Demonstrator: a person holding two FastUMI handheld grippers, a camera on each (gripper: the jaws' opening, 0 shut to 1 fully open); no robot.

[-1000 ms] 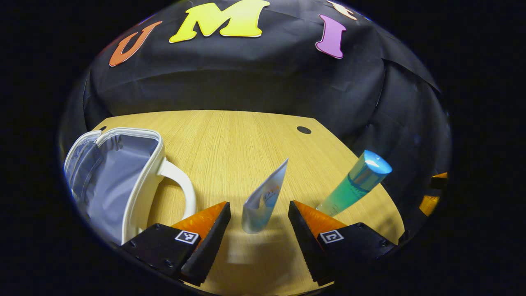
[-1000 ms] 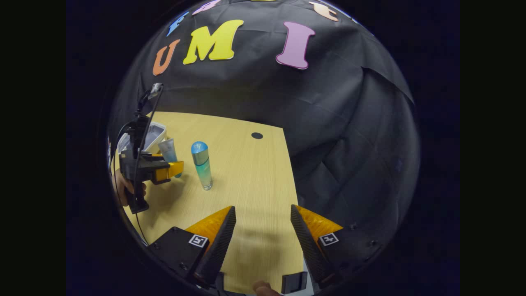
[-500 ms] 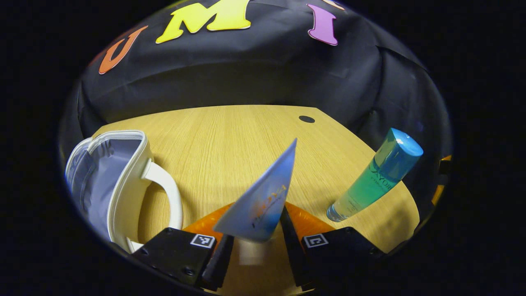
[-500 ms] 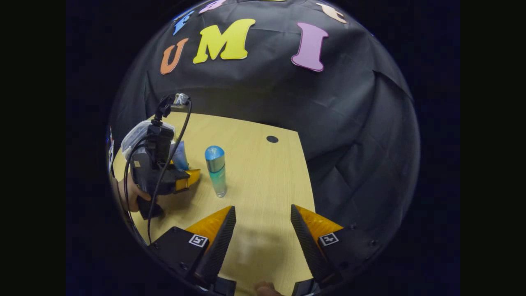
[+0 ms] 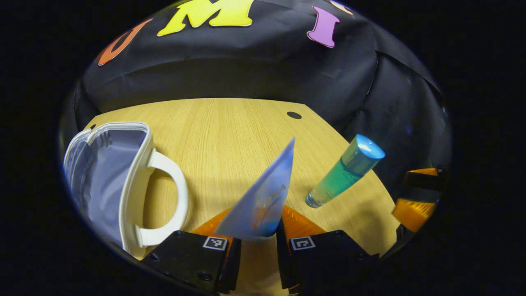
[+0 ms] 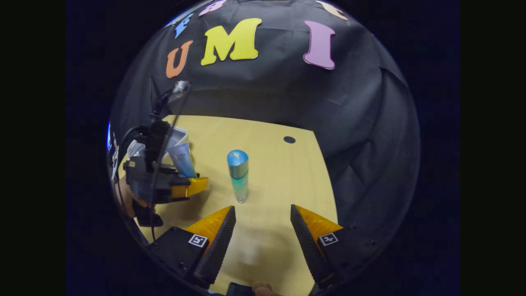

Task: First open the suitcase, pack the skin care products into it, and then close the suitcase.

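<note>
Wooden tabletop [image 5: 230, 135] is carrying the open white case [image 5: 111, 176] while I am pinching the soft, light tube [image 5: 263, 197] near its cap end with my left gripper [image 5: 254, 246], leaving the slick, upright bottle [image 6: 238, 176] ahead of my spread right gripper [image 6: 263, 242].

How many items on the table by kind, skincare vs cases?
Skin care products: 2, the tube clamped in the left gripper and the bottle standing on the table.
Cases: 1, the open white suitcase.
Total: 3.
</note>
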